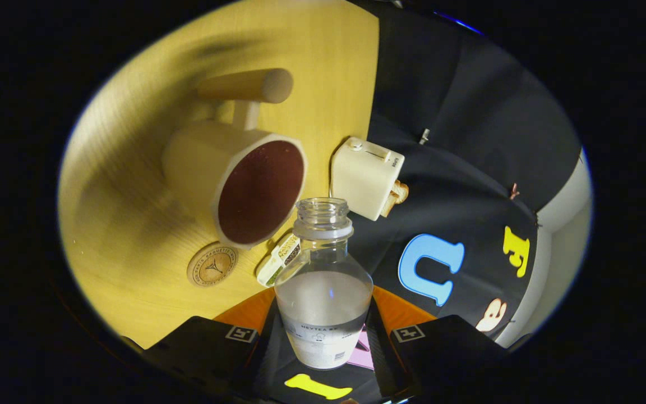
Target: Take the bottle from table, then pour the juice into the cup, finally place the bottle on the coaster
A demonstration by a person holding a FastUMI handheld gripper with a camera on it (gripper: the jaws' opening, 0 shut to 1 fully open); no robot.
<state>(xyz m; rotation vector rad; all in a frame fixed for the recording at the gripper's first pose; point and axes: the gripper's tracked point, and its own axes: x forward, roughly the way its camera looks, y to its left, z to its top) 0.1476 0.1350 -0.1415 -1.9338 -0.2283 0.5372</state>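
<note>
The hand-held gripper (323, 336) squeezes the open bottle (323, 292), tipped toward the cup (244, 179); coaster (212, 265) waits empty.

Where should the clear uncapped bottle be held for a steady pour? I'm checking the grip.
On its wide lower body, as now: the gripper has a finger on each side of the clear uncapped bottle, below the shoulder. The narrow neck would offer less contact. This hold leaves the open mouth pointing forward toward the cream cup with the brown inside.
</note>
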